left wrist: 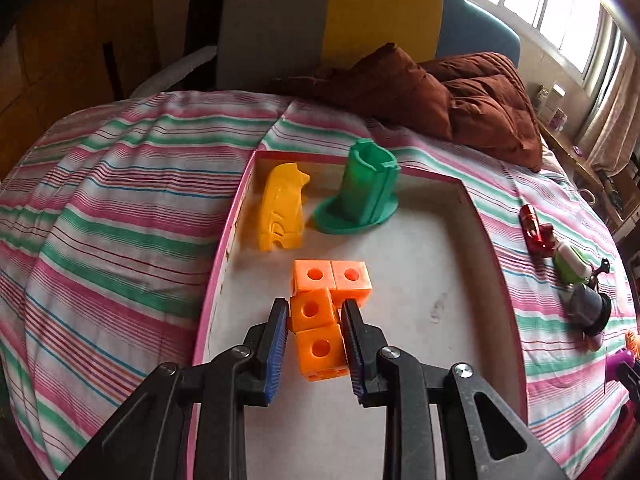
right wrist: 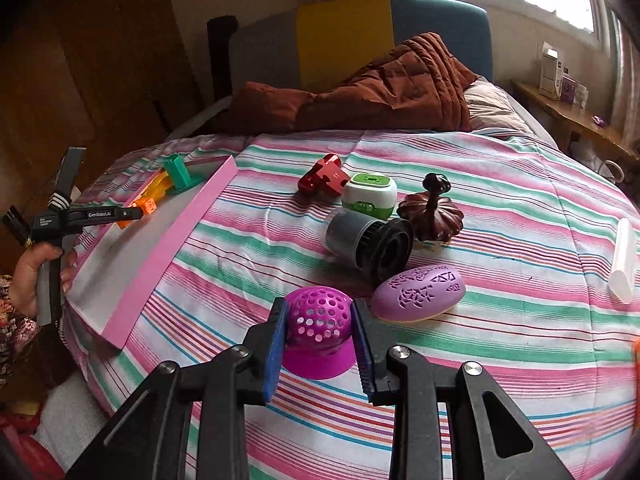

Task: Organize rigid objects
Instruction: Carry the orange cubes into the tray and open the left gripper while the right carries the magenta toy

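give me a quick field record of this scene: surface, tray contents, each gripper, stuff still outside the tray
surface: striped bedspread
tray: yellow piece, green holder
left gripper: shut on orange cubes, over the tray
right gripper: shut on magenta ball
outside tray: red toy, green-white box, black cylinder, brown lid, purple oval

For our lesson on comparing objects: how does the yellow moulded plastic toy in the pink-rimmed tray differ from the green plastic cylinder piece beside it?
The yellow moulded plastic toy lies on its side; the green plastic cylinder piece stands upright. The green piece is hollow, open at the top, with a flat round base; the yellow toy has neither. The yellow toy sits against the tray's left wall; the green piece is nearer the middle. Both are rigid plastic and rest inside the tray.
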`<action>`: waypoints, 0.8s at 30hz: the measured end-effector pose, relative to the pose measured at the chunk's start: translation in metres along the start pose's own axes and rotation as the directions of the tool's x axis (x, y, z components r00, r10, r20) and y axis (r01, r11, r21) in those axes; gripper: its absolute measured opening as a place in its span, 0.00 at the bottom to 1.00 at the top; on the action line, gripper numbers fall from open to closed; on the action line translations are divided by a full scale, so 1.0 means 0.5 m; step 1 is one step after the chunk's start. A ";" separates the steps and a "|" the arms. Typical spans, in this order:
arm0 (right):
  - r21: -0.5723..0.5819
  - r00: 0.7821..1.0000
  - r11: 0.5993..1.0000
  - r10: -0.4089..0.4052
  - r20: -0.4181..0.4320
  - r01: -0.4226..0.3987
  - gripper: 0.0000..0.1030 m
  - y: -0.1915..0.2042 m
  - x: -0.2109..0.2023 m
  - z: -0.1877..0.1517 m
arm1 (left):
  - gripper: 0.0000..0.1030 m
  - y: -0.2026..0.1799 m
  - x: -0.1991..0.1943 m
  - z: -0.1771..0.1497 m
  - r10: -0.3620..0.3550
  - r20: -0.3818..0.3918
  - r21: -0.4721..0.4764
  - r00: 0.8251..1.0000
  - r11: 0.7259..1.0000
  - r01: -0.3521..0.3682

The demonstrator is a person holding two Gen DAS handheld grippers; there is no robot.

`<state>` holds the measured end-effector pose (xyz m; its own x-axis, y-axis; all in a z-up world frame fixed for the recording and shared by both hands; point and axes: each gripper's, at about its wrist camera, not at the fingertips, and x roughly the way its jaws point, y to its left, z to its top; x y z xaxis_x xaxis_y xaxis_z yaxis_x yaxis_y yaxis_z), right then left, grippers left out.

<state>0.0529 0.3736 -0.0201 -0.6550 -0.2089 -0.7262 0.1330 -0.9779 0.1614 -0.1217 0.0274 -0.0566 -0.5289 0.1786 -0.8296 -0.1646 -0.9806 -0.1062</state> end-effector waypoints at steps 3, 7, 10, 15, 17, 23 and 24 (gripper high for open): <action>-0.017 1.000 1.000 0.011 0.001 -0.011 0.31 0.021 0.006 0.008 | 0.26 0.004 0.012 0.009 0.031 0.005 0.006 1.000 0.999 -0.031; -0.022 0.999 0.999 0.040 0.007 -0.040 0.31 0.044 0.012 0.022 | 0.31 0.010 0.014 0.014 0.057 0.000 -0.001 0.998 0.998 -0.057; -0.024 0.998 0.998 0.061 0.007 -0.061 0.31 0.065 0.021 0.032 | 0.34 0.017 0.003 0.007 0.077 0.005 -0.027 0.997 0.997 -0.077; -0.040 0.997 0.996 0.082 -0.009 -0.083 0.31 0.114 0.053 0.057 | 0.35 0.035 -0.034 -0.028 0.047 0.041 -0.087 0.998 0.995 -0.043; -0.045 0.995 0.994 0.097 -0.013 -0.098 0.31 0.135 0.065 0.071 | 0.35 0.035 -0.048 -0.045 0.036 0.059 -0.091 0.998 0.995 -0.031; -0.056 0.993 0.992 0.112 -0.033 -0.114 0.31 0.194 0.112 0.118 | 0.35 0.027 -0.082 -0.085 -0.041 0.086 -0.115 0.995 0.992 0.051; -0.052 0.993 0.992 0.115 -0.038 -0.117 0.31 0.202 0.120 0.127 | 0.35 0.022 -0.089 -0.091 -0.054 0.097 -0.112 0.994 0.992 0.065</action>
<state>-0.0201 0.2631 -0.0052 -0.6064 -0.3205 -0.7277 0.2475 -0.9458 0.2104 -0.0620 0.0049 -0.0458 -0.5977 0.2381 -0.7655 -0.1044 -0.9699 -0.2202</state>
